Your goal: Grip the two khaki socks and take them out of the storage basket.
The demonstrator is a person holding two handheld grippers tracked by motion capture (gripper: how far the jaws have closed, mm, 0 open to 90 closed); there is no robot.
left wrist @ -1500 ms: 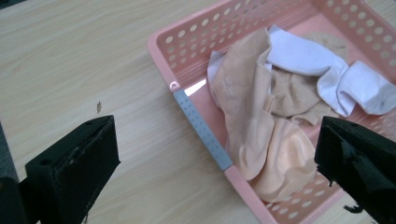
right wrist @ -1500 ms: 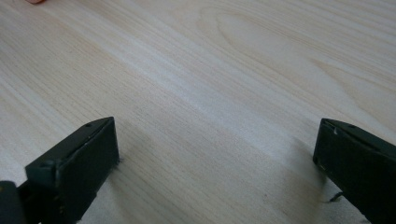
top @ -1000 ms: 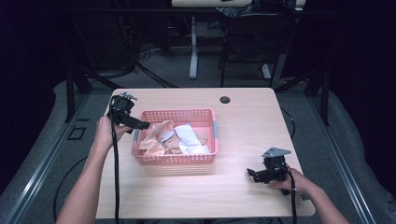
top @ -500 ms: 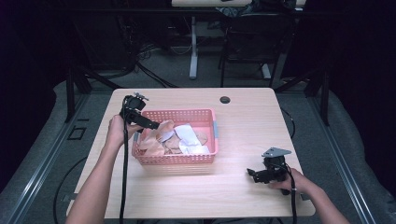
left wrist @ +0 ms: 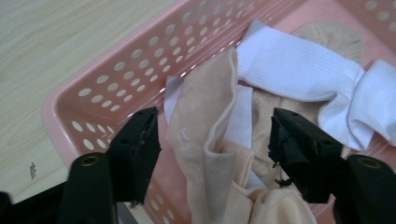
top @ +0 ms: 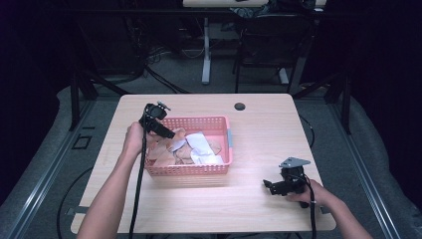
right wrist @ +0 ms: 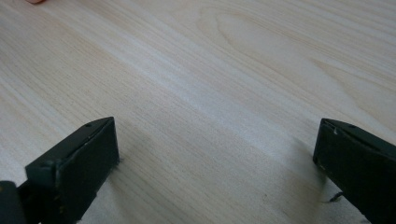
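At the nine o'clock corner of the pink basket [top: 191,168], the left tool [left wrist: 215,149] hangs wide apart around an upstanding fold of beige sock [left wrist: 205,135]. Best to sink lower and close on that fold alone, clear of the white sock [left wrist: 299,79]. The right tool [top: 271,186] rests wide and empty on the desk [top: 263,124] at four o'clock

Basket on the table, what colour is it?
Pink basket, clearest in the left gripper view.
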